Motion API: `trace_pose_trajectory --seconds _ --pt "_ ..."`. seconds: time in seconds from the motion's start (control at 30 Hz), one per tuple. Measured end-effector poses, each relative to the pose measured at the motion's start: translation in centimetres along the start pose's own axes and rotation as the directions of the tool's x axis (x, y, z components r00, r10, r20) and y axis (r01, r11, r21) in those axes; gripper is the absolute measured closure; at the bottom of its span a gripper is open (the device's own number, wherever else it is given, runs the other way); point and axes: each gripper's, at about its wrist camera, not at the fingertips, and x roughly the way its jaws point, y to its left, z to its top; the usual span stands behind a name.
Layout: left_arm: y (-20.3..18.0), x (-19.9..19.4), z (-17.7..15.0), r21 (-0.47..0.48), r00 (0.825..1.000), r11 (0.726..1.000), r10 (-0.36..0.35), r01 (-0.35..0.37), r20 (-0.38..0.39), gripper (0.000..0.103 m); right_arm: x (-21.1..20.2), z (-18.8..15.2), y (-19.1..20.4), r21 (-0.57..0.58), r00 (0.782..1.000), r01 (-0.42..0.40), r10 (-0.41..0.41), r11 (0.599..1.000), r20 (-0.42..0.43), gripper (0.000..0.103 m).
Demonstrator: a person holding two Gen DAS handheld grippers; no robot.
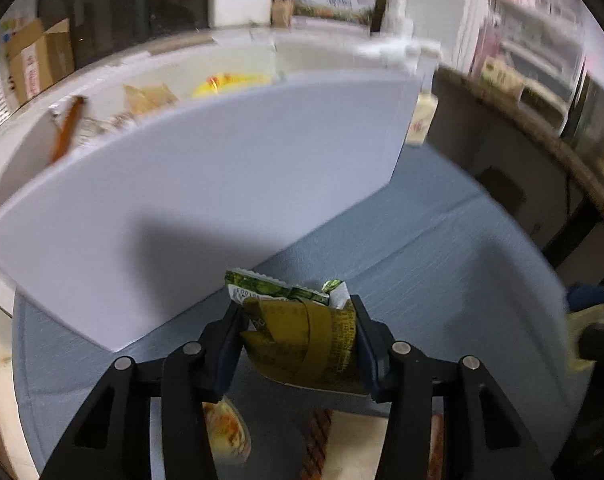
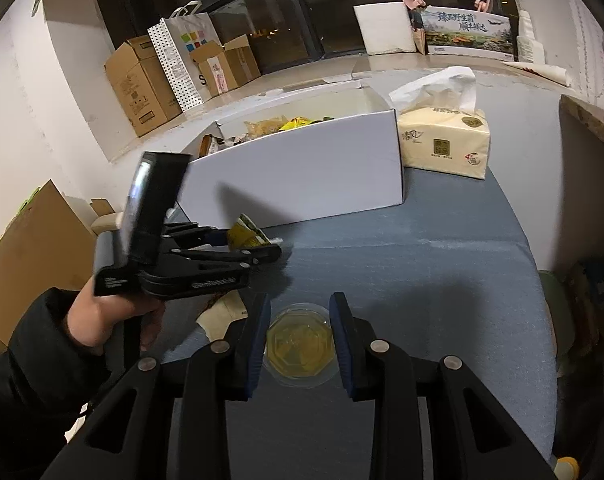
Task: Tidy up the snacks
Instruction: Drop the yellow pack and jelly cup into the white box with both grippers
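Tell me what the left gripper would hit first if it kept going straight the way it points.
Most likely the near wall of the white box. The left gripper, shut on a green-and-gold snack packet, points at that wall, below the rim; the packet's tip would touch first. The gap is hard to judge.

The left tongs are black plastic with two long arms that have triangle-shaped holes. Round silver screws sit on the joints. The fingers have dark blue pads on the inside. The right tongs look the same: black arms, silver screws, blue pads. From the side, the left tongs carry a black box with a shiny front. The left hand is bare skin, and its sleeve is dark and puffy.
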Motion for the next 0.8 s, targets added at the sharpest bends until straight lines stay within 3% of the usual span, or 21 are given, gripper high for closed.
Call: trace_pose_trajectory --seconds 0.27,0.47,0.73,0.8 --pt "0.9 -8.6 -1.0 -0.074 0.980 0.995 -0.051 0.067 0.193 0.049 -0.3 1.2 0.7 -0.017 1.000 -0.025 0.025 1.000 0.015 0.070" --pt "1.9 -13.7 1.0 -0.055 0.957 0.997 -0.043 0.061 0.288 0.049 -0.8 4.0 2.1 -0.061 0.998 -0.034 0.036 0.998 0.042 0.070" --pt "4.2 -14.5 6.3 -0.053 0.937 0.998 -0.009 0.029 0.349 0.049 -0.8 10.6 4.4 -0.142 0.994 -0.045 0.059 0.989 0.096 0.070" --pt "4.7 -13.9 7.9 -0.052 0.938 0.999 0.034 -0.018 0.345 0.049 0.0 12.9 4.9 -0.156 0.992 -0.061 0.078 0.986 0.104 0.070"
